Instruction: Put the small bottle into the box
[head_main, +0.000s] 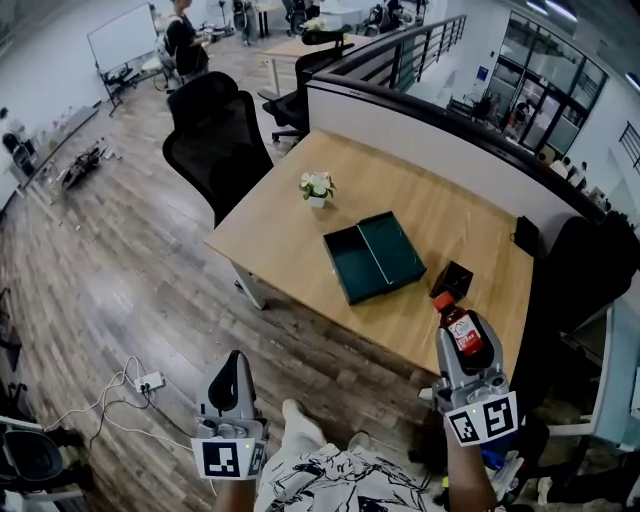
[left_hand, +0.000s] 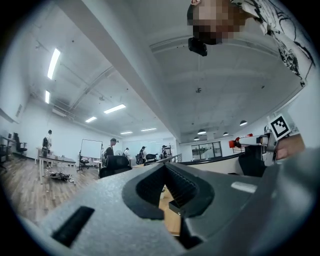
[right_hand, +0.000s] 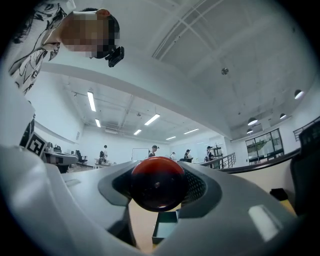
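The small bottle (head_main: 466, 337) has a red cap and a red label. My right gripper (head_main: 460, 350) is shut on it and holds it over the table's near right corner, cap pointing toward the table. In the right gripper view the bottle (right_hand: 157, 183) fills the gap between the jaws, and the dark green open box (right_hand: 165, 228) shows below it. The box (head_main: 375, 256) lies in the middle of the wooden table (head_main: 290, 235). My left gripper (head_main: 234, 362) hovers over the floor short of the table, its jaws together with nothing in them. Its own view (left_hand: 164, 167) shows the same.
A small white flower pot (head_main: 317, 189) stands behind the box, and a little black box (head_main: 453, 280) lies to its right. A black office chair (head_main: 215, 140) stands at the table's left corner. A curved partition (head_main: 440, 115) runs behind. Cables (head_main: 140, 384) lie on the floor.
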